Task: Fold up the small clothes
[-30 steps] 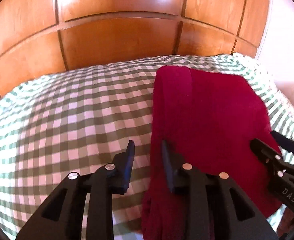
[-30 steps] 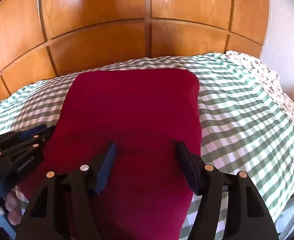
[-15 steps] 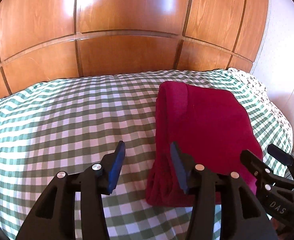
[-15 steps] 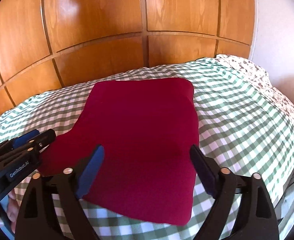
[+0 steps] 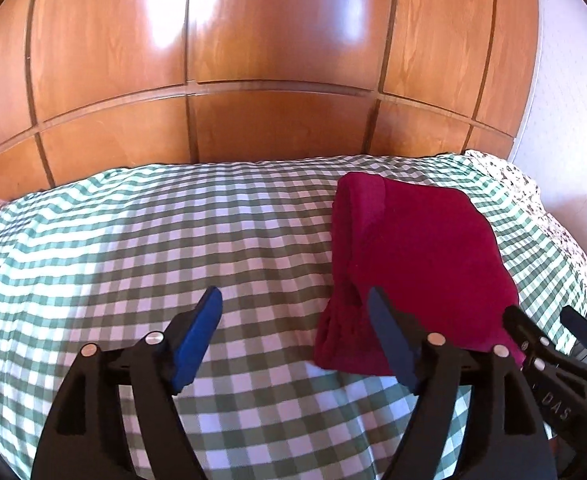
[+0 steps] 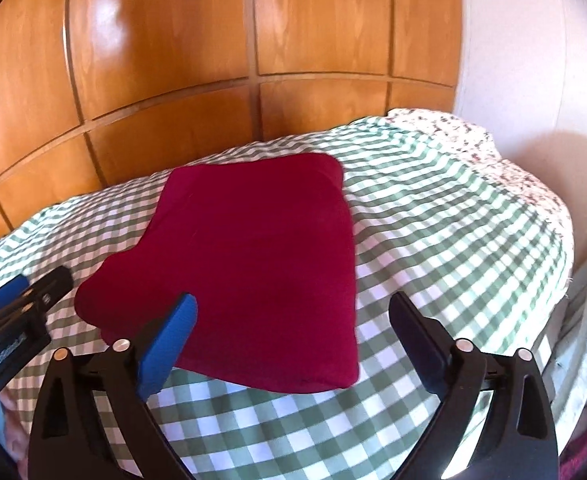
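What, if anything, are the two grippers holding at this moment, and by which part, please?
Nothing is held: the left gripper and right gripper are both open, clear of the folded red garment.

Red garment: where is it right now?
The red garment lies folded on the checked bedspread, ahead of the open right gripper, near the wooden headboard.

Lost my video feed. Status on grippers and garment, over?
Left gripper open, empty. Right gripper open, empty. Red garment folded flat on checked bedcover, untouched. Nothing in the way.
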